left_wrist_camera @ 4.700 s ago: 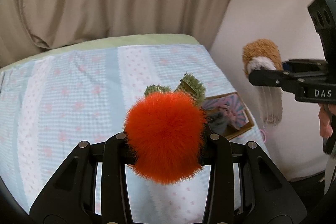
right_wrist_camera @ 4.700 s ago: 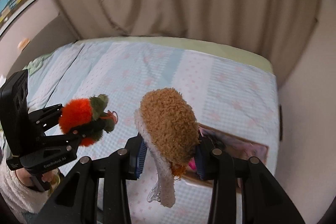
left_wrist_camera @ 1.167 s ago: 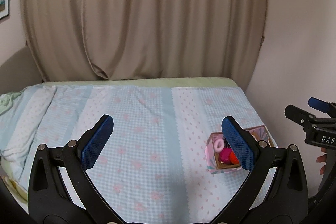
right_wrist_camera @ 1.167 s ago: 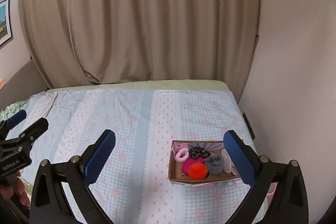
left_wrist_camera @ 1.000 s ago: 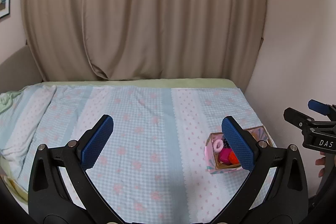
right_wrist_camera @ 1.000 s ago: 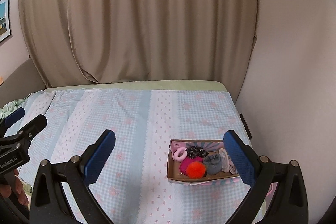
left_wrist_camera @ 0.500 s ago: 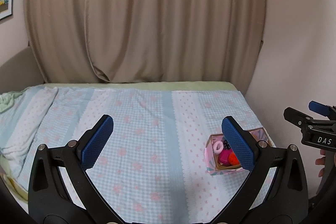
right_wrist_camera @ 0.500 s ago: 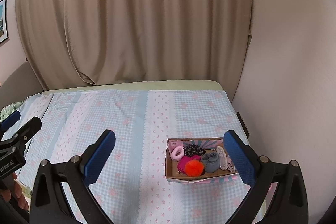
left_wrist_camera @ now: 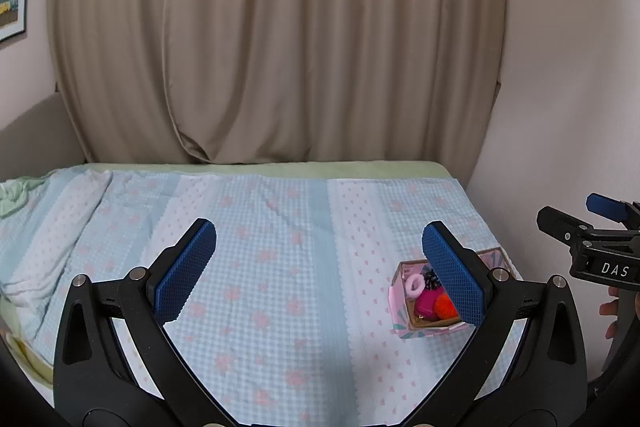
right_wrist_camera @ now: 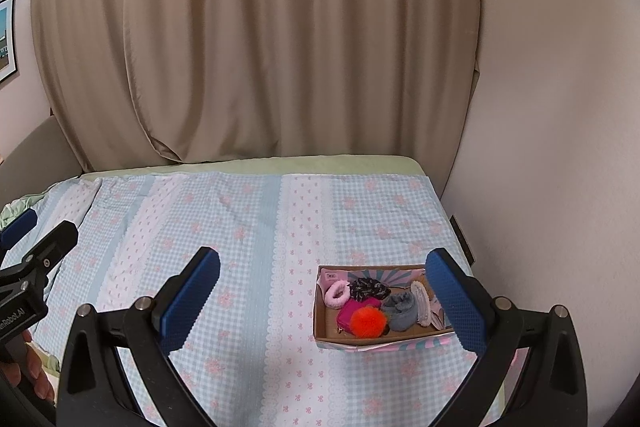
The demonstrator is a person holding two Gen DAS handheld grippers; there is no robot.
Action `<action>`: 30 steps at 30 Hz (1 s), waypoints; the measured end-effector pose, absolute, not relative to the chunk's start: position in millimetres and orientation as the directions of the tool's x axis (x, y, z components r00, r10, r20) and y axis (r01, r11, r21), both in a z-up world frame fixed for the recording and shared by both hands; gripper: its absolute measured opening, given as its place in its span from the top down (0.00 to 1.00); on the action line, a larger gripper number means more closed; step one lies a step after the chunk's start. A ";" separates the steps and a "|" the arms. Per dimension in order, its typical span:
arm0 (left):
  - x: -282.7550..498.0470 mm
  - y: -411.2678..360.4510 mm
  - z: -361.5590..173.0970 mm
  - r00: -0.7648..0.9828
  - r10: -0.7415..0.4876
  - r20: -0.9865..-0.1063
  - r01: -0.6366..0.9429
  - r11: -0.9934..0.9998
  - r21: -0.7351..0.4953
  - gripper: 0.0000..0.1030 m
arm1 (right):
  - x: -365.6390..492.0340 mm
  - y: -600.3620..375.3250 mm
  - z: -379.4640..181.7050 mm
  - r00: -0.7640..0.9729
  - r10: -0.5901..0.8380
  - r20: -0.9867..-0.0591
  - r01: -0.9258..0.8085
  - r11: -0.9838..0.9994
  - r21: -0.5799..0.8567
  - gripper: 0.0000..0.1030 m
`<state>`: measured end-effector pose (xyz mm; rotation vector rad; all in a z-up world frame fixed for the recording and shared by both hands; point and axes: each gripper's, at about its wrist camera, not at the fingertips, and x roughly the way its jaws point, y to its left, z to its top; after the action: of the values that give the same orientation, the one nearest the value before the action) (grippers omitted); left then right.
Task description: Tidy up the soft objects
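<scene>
Bed (right_wrist_camera: 248,227): box (right_wrist_camera: 320,327) filled; both grippers (right_wrist_camera: 322,297) agape.

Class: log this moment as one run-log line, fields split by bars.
left tongs: open, empty | right tongs: open, empty | orange pom-pom: in box | box: on bed, near wall

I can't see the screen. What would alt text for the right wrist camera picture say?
A cardboard box holding an orange pompom, a pink scrunchie and other soft items sits on a blue checked bedspread. The open right hand-held gripper frames it from above, empty. Beige curtains hang behind the bed.
</scene>
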<state>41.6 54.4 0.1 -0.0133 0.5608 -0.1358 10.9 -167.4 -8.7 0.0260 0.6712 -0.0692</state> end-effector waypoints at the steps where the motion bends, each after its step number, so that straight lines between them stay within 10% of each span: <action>1: 41.5 54.1 -0.1 0.839 -0.132 -0.529 0.125 0.991 -0.049 0.00 | 10.6 -168.0 -8.2 0.781 -0.056 -0.622 0.073 0.997 0.002 0.00; 30: 45.0 56.6 1.1 0.841 -0.132 -0.525 0.127 0.991 -0.047 0.00 | 18.7 -168.4 -8.1 0.789 -0.058 -0.612 0.073 0.997 -0.001 0.00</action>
<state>45.0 56.6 1.1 -0.0103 0.5552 -0.1371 18.7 -168.4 -8.1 0.0229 0.6586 -0.0706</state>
